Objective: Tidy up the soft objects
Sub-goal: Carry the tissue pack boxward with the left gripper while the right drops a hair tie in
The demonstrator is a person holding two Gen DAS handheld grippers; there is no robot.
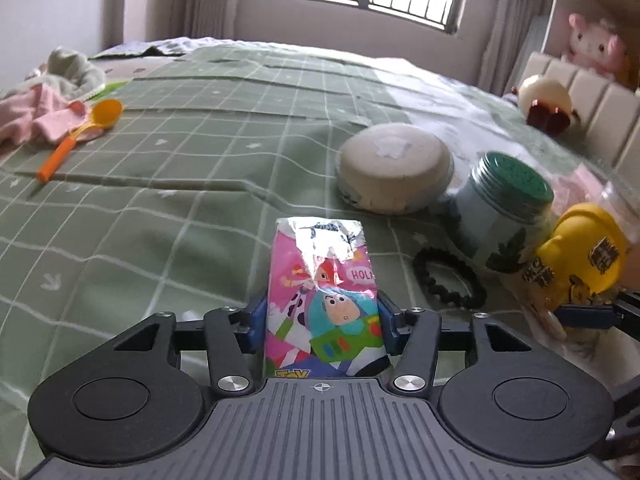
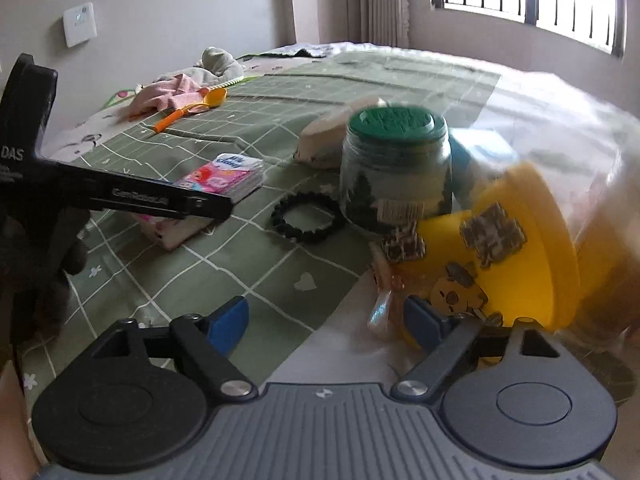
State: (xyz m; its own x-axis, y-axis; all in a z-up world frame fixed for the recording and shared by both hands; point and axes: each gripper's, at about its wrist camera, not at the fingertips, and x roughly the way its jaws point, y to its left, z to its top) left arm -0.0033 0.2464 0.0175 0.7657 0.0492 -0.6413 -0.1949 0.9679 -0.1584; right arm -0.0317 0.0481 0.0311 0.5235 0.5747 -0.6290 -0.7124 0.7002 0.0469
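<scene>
Left hand-held gripper [image 1: 322, 326] has its blue pads against both sides of one pink cartoon-printed tissue packet [image 1: 322, 300], low centre of its view, crinkled foil at the top end, over the green checked bedspread [image 1: 180, 184]. Right hand-held gripper [image 2: 326, 320] stands spread; its right pad sits just beside one tipped yellow-lidded clear jar [image 2: 500, 248]. One green-lidded glass jar [image 2: 394, 168] and one black bead bracelet [image 2: 306, 218] lie centre frame.
</scene>
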